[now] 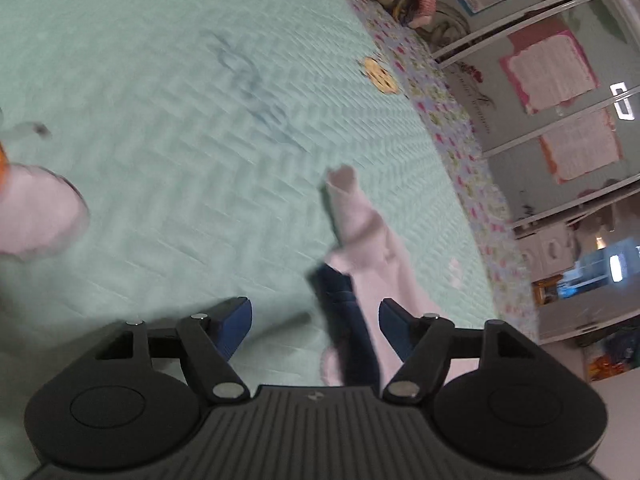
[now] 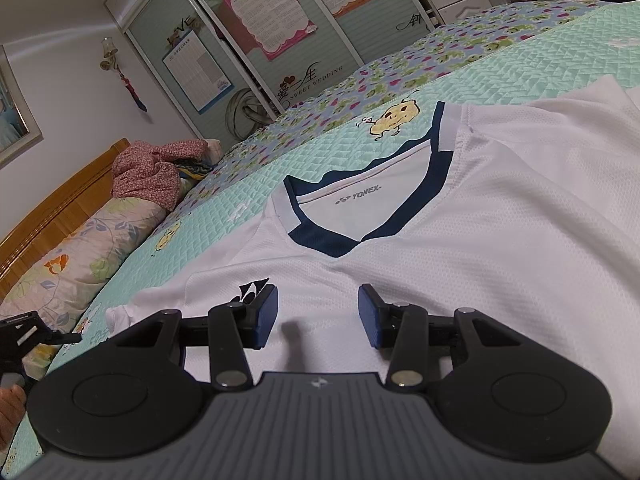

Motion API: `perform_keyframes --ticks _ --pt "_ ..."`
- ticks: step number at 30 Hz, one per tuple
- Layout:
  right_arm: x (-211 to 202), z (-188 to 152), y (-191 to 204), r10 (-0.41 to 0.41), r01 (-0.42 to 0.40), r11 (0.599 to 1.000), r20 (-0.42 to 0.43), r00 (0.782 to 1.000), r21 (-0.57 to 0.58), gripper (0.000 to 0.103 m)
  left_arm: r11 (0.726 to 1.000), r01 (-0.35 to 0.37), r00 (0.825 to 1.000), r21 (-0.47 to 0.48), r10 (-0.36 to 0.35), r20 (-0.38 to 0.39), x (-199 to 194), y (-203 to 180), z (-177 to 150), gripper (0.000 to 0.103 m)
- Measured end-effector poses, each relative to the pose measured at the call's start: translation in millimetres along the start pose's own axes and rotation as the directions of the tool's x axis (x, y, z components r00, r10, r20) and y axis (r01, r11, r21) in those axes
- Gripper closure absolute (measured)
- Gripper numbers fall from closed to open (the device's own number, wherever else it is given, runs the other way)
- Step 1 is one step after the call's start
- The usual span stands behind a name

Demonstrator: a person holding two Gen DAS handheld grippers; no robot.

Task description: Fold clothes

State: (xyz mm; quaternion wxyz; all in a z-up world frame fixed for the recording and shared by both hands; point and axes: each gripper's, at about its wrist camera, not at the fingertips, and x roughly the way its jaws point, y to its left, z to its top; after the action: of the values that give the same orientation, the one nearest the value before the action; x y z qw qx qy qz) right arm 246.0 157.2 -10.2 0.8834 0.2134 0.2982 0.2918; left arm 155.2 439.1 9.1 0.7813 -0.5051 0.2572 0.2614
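A white sports shirt [image 2: 460, 248] with a navy V-neck collar [image 2: 320, 240] lies flat, front up, on the green quilted bedspread [image 2: 224, 184]. My right gripper [image 2: 318, 308] is open just above the shirt's chest, below the collar, with nothing between its fingers. The left wrist view is blurred. It shows my left gripper [image 1: 316, 312] open over the bedspread [image 1: 180, 100]. A white fold of the shirt with navy trim [image 1: 360, 232] runs between its fingers, close to the right finger [image 1: 394, 320], and is not clamped. Another white patch of cloth [image 1: 36, 216] shows at the left edge.
A floral pillow [image 2: 80, 248] and a crumpled pink flowered garment [image 2: 152, 168] lie by the wooden headboard [image 2: 52, 208]. Sliding wardrobe doors with posters [image 2: 272, 24] stand beyond the bed's patterned edge. A hand [image 2: 8, 400] holds a black tool at the far left.
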Motion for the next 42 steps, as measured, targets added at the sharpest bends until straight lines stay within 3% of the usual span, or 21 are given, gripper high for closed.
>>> perform_keyframes --ticks 3,5,6,7,9,13,16,21,23,24,25,27,29,30,31,33,36,38,39,41,42 --pt "0 0 0 0.001 -0.001 1.000 0.000 1.000 0.000 0.057 0.998 -0.009 1.000 0.062 0.008 0.024 11 -17 -4 0.027" --pt "0 0 0 0.001 -0.001 1.000 0.001 1.000 0.001 0.057 0.995 -0.016 0.999 0.104 0.012 0.040 19 -28 -6 0.039" --pt "0 0 0 0.001 -0.001 1.000 0.001 1.000 0.001 0.057 0.992 -0.019 0.999 0.124 0.014 0.048 22 -33 -7 0.064" --pt "0 0 1 0.002 -0.002 1.000 0.001 1.000 0.001 0.057 0.987 -0.022 1.000 0.160 0.019 0.021 27 -36 -7 0.097" --pt "0 -1 1 0.002 -0.002 1.000 0.001 1.000 0.001 0.057 0.982 -0.030 0.999 0.185 0.028 0.015 25 -36 -9 0.096" --pt "-1 -1 1 0.005 -0.005 1.000 0.002 1.000 0.004 0.057 0.978 -0.064 0.994 0.200 0.044 0.103 -13 -22 -14 0.096" --pt "-1 -1 1 0.007 -0.007 1.000 0.002 1.000 0.006 0.057 0.977 -0.113 0.993 0.179 0.104 0.059 -14 -3 -17 0.095" --pt "-1 0 0 0.008 -0.008 1.000 0.002 1.000 0.006 0.057 0.984 -0.140 0.990 0.107 0.137 0.032 -11 6 -14 0.089" --pt "-1 0 0 0.008 -0.008 1.000 0.002 1.000 0.007 0.057 0.970 -0.221 0.975 0.105 0.218 0.042 -17 0 -15 0.089" --pt "-1 0 0 0.008 -0.008 1.000 0.002 1.000 0.006 0.057 0.940 -0.319 0.947 0.122 0.310 0.082 -21 -9 -17 0.089" --pt "-1 0 0 0.008 -0.008 1.000 0.002 1.000 0.007 0.057 0.898 -0.419 0.906 0.137 0.403 0.128 -25 -19 -18 0.089" --pt "-1 0 0 0.008 -0.008 1.000 0.002 1.000 0.007 0.057 0.860 -0.489 0.859 0.146 0.445 0.255 -44 -36 -21 0.088" --pt "-1 0 -1 0.009 -0.009 1.000 0.003 1.000 0.009 0.057 0.889 -0.420 0.876 0.185 0.343 0.339 -59 -56 -24 0.083" --pt "-1 0 -1 0.010 -0.010 1.000 0.003 1.000 0.009 0.057 0.875 -0.420 0.883 0.242 0.332 0.332 -49 -61 -30 0.070" --pt "-1 0 -1 0.010 -0.010 1.000 0.003 1.000 0.010 0.057 0.855 -0.422 0.890 0.302 0.327 0.319 -38 -66 -35 0.050" --pt "-1 0 -1 0.011 -0.011 1.000 0.003 1.000 0.011 0.057 0.806 -0.419 0.902 0.418 0.318 0.292 -15 -76 -46 0.027" --pt "-2 1 -1 0.015 -0.015 1.000 0.002 1.000 0.018 0.057 0.711 -0.398 0.917 0.579 0.311 0.248 19 -91 -63 0.036" --pt "-2 1 -2 0.017 -0.017 1.000 -0.001 1.000 0.025 0.057 0.635 -0.373 0.925 0.676 0.311 0.218 41 -102 -75 0.035" --pt "-1 2 -2 0.019 -0.018 0.999 -0.004 1.000 0.030 0.057 0.577 -0.459 0.884 0.675 0.377 0.278 43 -106 -78 0.035" --pt "-1 4 -3 0.024 -0.023 0.999 -0.014 1.000 0.045 0.056 0.579 -0.538 0.840 0.612 0.428 0.333 28 -109 -82 0.048" --pt "-1 6 -4 0.031 -0.030 0.998 -0.024 0.999 0.058 0.056 0.623 -0.510 0.860 0.593 0.397 0.321 15 -112 -85 0.057"
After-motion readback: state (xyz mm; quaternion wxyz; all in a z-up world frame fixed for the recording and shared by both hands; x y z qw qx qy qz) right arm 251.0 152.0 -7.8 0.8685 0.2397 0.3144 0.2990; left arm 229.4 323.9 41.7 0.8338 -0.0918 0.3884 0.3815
